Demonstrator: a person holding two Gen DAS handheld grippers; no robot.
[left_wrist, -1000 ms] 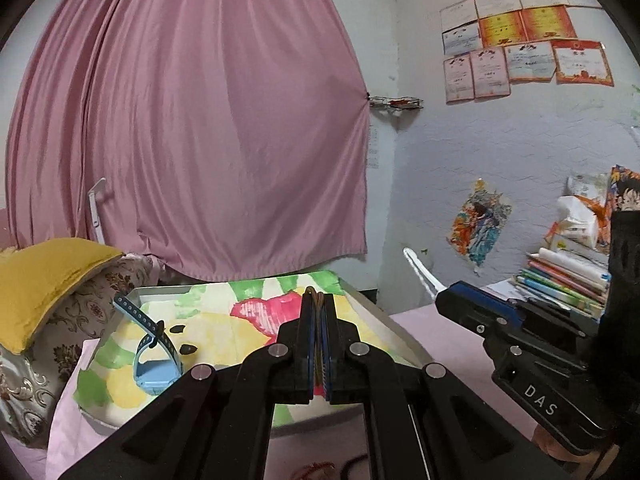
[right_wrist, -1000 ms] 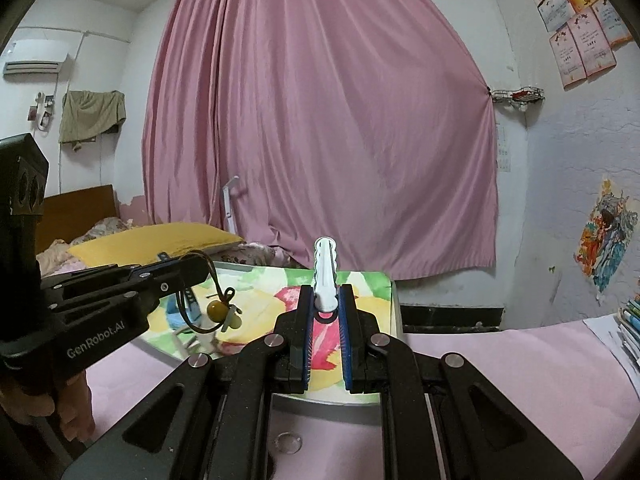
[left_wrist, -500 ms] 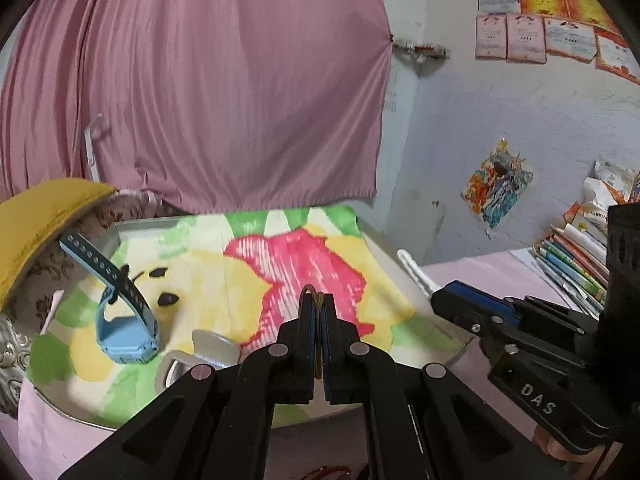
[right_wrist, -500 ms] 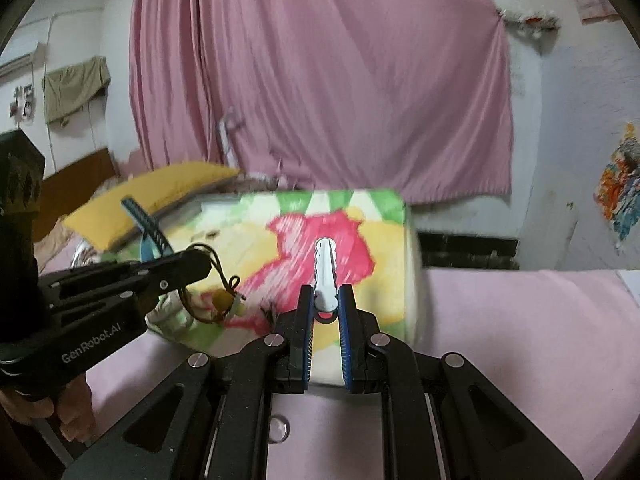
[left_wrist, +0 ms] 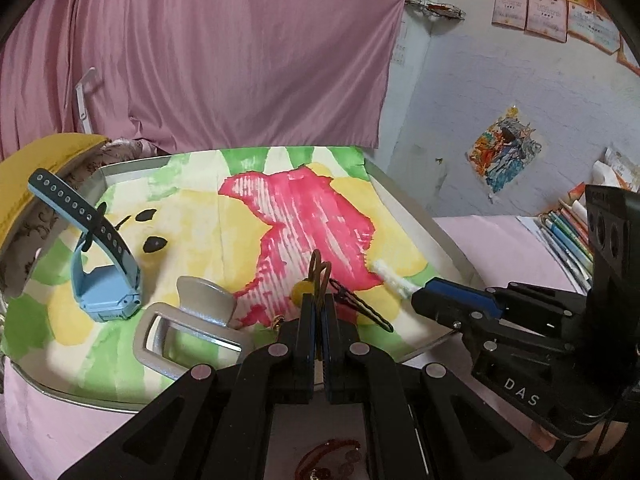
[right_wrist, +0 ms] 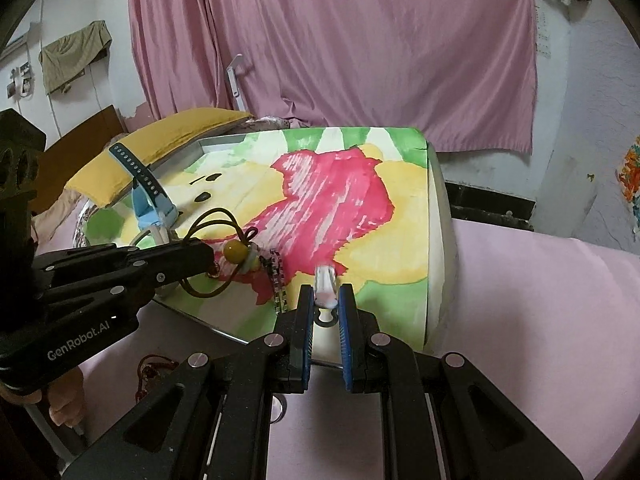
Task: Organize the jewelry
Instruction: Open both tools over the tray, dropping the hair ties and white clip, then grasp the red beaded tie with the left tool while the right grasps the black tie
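A metal tray (left_wrist: pixel 448 240) lined with a bright painted sheet holds a blue watch (left_wrist: pixel 106 276), a silver clip (left_wrist: pixel 188 328) and a dark chain (left_wrist: pixel 362 306). My left gripper (left_wrist: pixel 317 300) is shut on a brown cord with a yellow bead (right_wrist: pixel 236 251), held low over the tray's front. My right gripper (right_wrist: pixel 325 300) has opened around a white hair clip (right_wrist: pixel 325 286), which rests on the sheet between the fingers; it shows in the left wrist view (left_wrist: pixel 394 278). A red string bracelet (left_wrist: pixel 328 456) lies on the pink cloth below.
The tray sits on a pink cloth (right_wrist: pixel 540 300) beside a yellow pillow (right_wrist: pixel 172 140). A pink curtain (left_wrist: pixel 224 52) hangs behind. Books (left_wrist: pixel 568 236) are stacked at the right. A small ring (right_wrist: pixel 278 410) lies under the right gripper.
Both grippers have come down and forward over the tray's front. The right gripper's fingers have spread apart, and the white hair clip now lies on the sheet.
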